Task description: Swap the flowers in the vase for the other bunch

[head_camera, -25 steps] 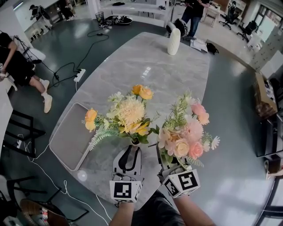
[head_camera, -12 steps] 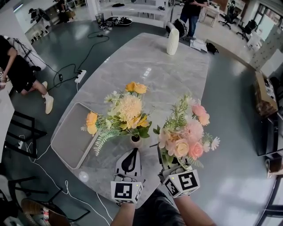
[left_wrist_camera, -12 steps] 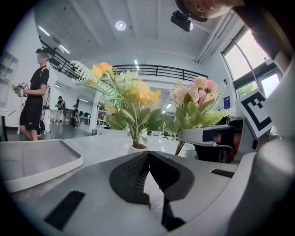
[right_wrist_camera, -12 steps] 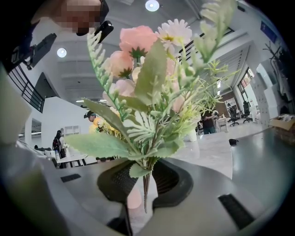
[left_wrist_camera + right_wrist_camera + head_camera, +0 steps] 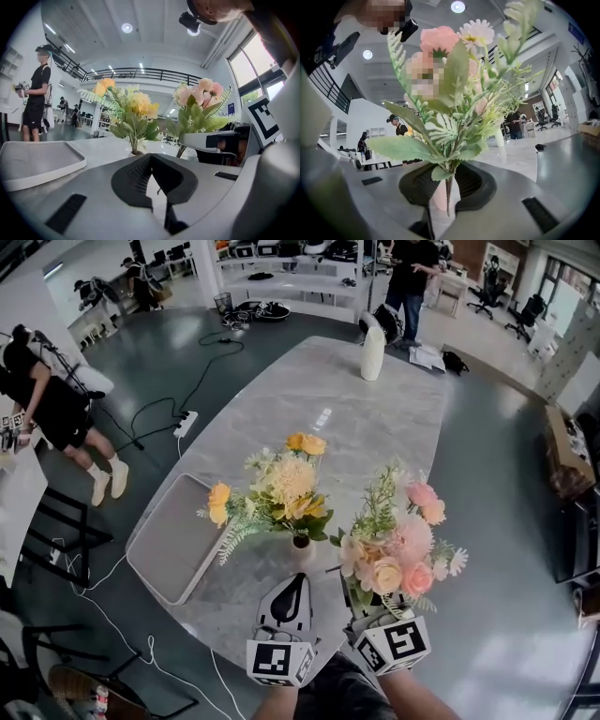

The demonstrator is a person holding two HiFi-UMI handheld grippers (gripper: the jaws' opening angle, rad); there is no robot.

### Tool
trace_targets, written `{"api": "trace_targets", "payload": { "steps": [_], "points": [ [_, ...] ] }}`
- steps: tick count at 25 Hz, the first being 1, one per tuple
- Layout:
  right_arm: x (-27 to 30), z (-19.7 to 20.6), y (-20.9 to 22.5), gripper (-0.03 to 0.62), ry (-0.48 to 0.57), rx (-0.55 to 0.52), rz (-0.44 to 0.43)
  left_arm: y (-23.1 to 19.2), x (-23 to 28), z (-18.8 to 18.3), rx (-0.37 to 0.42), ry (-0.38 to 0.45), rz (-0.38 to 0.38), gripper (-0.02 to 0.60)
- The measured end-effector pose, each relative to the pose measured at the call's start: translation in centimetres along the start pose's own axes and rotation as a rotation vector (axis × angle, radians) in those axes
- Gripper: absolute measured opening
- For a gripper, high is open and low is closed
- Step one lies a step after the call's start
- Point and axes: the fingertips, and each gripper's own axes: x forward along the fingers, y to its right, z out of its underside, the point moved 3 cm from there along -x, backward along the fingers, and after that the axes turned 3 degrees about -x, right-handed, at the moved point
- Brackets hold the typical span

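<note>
Left gripper cam: jaws closed, both bouquets dead ahead

The left gripper [image 5: 151,157] has its jaws pressed together with nothing between them, tips meeting low in the middle of the shot. At 12 o'clock, just past the tips, the yellow bunch [image 5: 131,110] stands upright in a small pale vase [image 5: 136,152] on the grey table [image 5: 105,145]. At about 1 o'clock the pink bunch [image 5: 200,96] rises beside it, its stems dropping behind the right gripper [image 5: 213,140], so can't see the actual grip from here; that gripper's marker cube [image 5: 263,119] sits at 3 o'clock. A shallow grey tray [image 5: 35,161] lies at 9 o'clock. A person [image 5: 36,101] in black stands at 10 o'clock, way back.
</note>
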Motion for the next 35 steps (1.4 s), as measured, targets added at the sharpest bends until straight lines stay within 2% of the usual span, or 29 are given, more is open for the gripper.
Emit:
{"api": "trace_targets", "payload": {
  "steps": [22, 35],
  "points": [
    [-5.0, -1.2, -6.8, 0.087, 0.010, -0.056, -0.088, 1.1, -7.8, -2.2, -0.047, 0.081, -0.034, 0.014],
    [-7.0, -1.4, -8.7, 0.087, 0.012, -0.076, -0.106, 1.3, -10.5, -2.5, -0.074, 0.117, -0.051, 0.014]
  ]
}}
